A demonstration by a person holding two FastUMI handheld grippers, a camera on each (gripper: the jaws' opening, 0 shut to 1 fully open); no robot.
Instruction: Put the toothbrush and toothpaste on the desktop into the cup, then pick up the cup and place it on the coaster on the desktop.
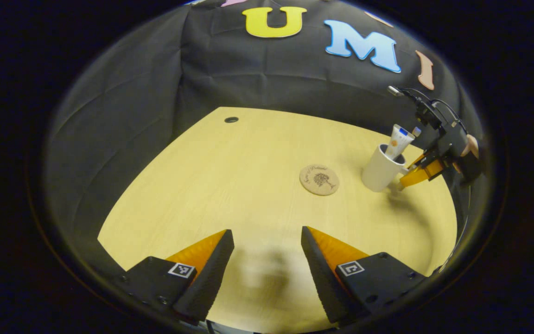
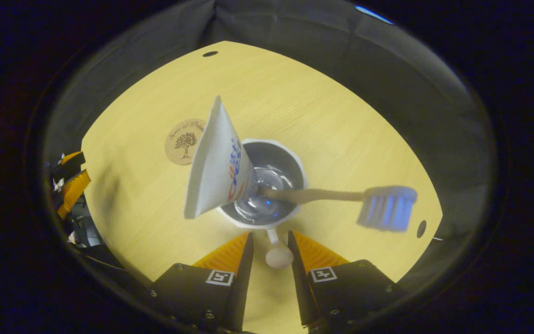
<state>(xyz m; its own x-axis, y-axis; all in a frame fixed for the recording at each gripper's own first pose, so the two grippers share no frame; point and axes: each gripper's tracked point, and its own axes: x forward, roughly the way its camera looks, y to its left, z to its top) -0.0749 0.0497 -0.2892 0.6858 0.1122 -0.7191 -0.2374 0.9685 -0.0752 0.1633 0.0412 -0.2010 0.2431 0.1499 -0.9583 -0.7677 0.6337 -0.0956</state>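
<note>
A white cup [image 2: 295, 162] stands on the yellow desktop [image 2: 341, 120], seen from above. In it lean a white toothpaste tube [image 2: 218, 162] and a wooden toothbrush [image 2: 322, 196], bristle head up and out to the right. My right gripper [image 2: 270, 255] straddles the cup's handle [image 2: 278, 255]. The right finger touches the handle and a narrow gap shows at the left finger. In the left gripper view the cup [image 1: 380, 174] stands at the right with the right gripper [image 1: 408, 174] at its handle. My left gripper [image 1: 267, 264] hangs open over bare desktop. The round cork coaster [image 1: 319, 180] lies left of the cup.
The coaster [image 2: 185, 141] lies a short way beyond and left of the cup. My left gripper [image 2: 70, 174] shows at the desktop's left edge. Two small dark holes [image 2: 210, 54] [image 2: 421, 228] mark the desktop. Black cloth walls ring the table.
</note>
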